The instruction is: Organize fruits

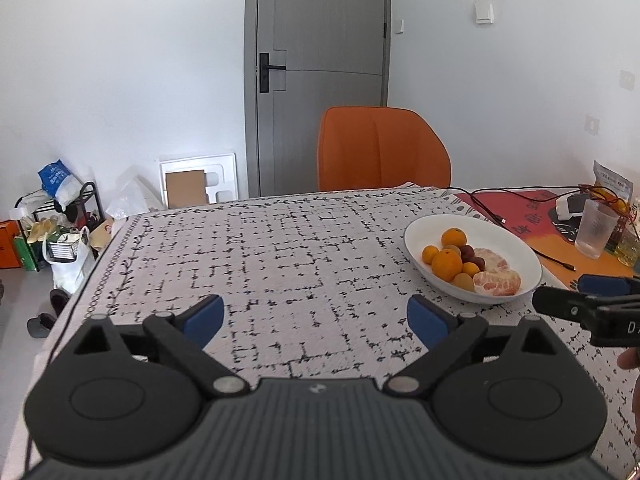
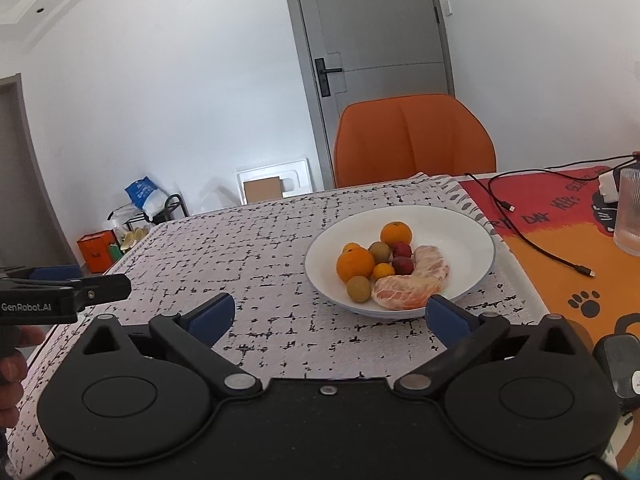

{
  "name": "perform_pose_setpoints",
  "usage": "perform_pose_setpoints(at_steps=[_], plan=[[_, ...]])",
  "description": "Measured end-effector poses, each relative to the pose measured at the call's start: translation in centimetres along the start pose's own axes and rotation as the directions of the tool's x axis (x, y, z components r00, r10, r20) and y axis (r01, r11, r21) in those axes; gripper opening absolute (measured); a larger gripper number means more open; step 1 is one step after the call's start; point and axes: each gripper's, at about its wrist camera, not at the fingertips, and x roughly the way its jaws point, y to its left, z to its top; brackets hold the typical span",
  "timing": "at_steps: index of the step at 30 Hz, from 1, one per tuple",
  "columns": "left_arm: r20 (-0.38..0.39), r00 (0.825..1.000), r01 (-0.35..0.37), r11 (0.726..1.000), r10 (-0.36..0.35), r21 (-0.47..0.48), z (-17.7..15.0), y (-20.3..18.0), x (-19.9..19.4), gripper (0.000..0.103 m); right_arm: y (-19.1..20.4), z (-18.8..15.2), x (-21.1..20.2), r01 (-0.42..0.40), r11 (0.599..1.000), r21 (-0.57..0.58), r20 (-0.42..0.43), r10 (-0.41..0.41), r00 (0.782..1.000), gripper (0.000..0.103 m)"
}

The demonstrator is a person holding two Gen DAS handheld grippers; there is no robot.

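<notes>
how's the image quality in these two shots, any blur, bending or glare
Left wrist view: fisheye bows the door frame and darkens the corners; the white bowl of fruit is fairly sharp, and soft daylight casts no hard shadows. Right wrist view: the same bending, with the door leaning; the peeled citrus is crisp, and there is no strong glare.

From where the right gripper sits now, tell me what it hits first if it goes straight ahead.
The right gripper points slightly down over the patterned tablecloth. Straight on, it would likely meet the near rim of the white bowl of fruit; depth is uncertain, so it might touch cloth first.
</notes>
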Motion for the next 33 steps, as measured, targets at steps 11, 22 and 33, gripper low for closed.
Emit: perform_pose_setpoints(at_steps=[11,22,33], plan=[[-0.012,0.999,-0.037,0.999,0.037,-0.012,-0.8,1.7,-2.7,0.100,1.1,-0.4,-1.3,-0.037,0.999,-0.016,-0.021,0.037,0.999,0.103],[0.000,0.999,-0.043,0.999,0.043,-0.030,-2.1,2.7,-4.3,0.101,2.2,-1.2,-3.2,-0.039,0.999,-0.037,-0.012,0.039,0.999,0.103],[-0.008,0.997,-0.072,0.996,0.072,-0.051,-3.3,3.6,-5.4,0.101,2.9,-1.5,-3.7,-0.055,0.997,-0.044,-0.023,0.054,0.998,0.103]])
